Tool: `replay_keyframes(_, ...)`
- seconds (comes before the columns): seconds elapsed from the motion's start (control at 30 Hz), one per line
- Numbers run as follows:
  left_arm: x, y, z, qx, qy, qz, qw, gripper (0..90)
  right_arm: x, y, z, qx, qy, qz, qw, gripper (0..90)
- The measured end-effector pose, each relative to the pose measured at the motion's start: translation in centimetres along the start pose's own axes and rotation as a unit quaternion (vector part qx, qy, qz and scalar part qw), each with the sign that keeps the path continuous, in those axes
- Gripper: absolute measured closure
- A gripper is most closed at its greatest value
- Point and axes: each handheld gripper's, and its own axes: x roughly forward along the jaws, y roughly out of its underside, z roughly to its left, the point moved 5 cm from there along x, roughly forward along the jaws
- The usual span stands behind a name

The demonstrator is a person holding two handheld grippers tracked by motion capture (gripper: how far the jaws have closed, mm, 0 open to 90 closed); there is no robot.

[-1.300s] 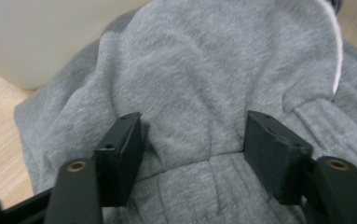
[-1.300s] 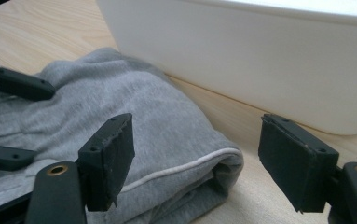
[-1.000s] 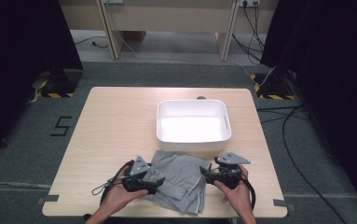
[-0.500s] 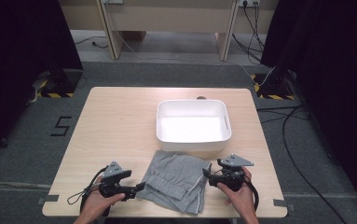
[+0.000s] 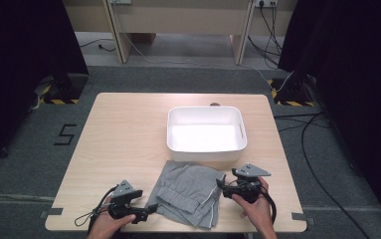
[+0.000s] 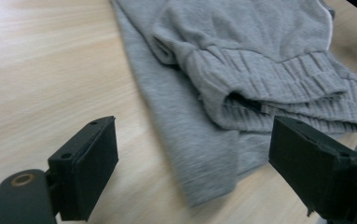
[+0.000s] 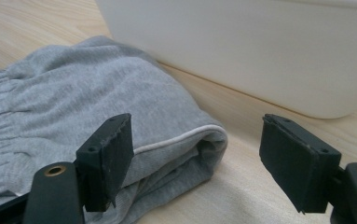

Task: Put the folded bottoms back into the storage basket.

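Since the earlier frames, the left gripper (image 5: 150, 209) had pulled back off the grey shorts (image 5: 190, 191) toward the near-left corner of the table (image 5: 128, 129), and its jaws had just been opening, with nothing between them. The shorts lay folded flat just ahead of that gripper and to its right, their elastic waistband (image 6: 278, 84) turned toward it; judging by the neat fold, they had been laid down and let go so the bundle would stay compact. In the left gripper view the jaws stood wide apart over bare wood, with the cloth's edge lying on the table beyond them, untouched by either pad.

The right gripper (image 5: 221, 185) sat at the opposite side of the shorts, its jaws also spread wide. In the right gripper view the folded edge with its white piping (image 7: 185, 135) lay between the jaws, but the pads did not press on it. Beyond that gripper, just past the cloth, stood the white bin (image 5: 206, 150), empty and probably the place meant for the bundle.
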Motion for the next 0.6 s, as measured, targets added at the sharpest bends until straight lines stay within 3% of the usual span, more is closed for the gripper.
replay_keyframes(0.1,0.9,0.3,-0.5,0.006,0.001,0.014,0.9999,14.9,-0.1,0.0,0.2,0.005,-0.002,0.000,1.0000,26.7)
replay_keyframes(0.27,1.9,-0.1,-1.2,0.004,0.016,0.006,0.9998,14.7,0.2,0.1,0.2,0.005,-0.004,0.006,1.0000,26.6)
replay_keyframes(0.37,2.4,-0.2,-1.6,0.017,0.010,0.008,0.9998,15.0,0.3,0.1,0.2,0.006,-0.006,0.005,1.0000,26.6)
replay_keyframes(0.53,3.4,-0.7,-2.7,0.025,0.024,0.008,0.9994,26.0,0.6,-0.1,0.5,0.000,-0.010,0.006,0.9999,26.6)
replay_keyframes(0.6,3.9,-0.9,-3.0,0.040,0.018,0.008,0.9990,30.2,0.7,-0.1,0.5,-0.001,-0.010,0.007,0.9999,26.7)
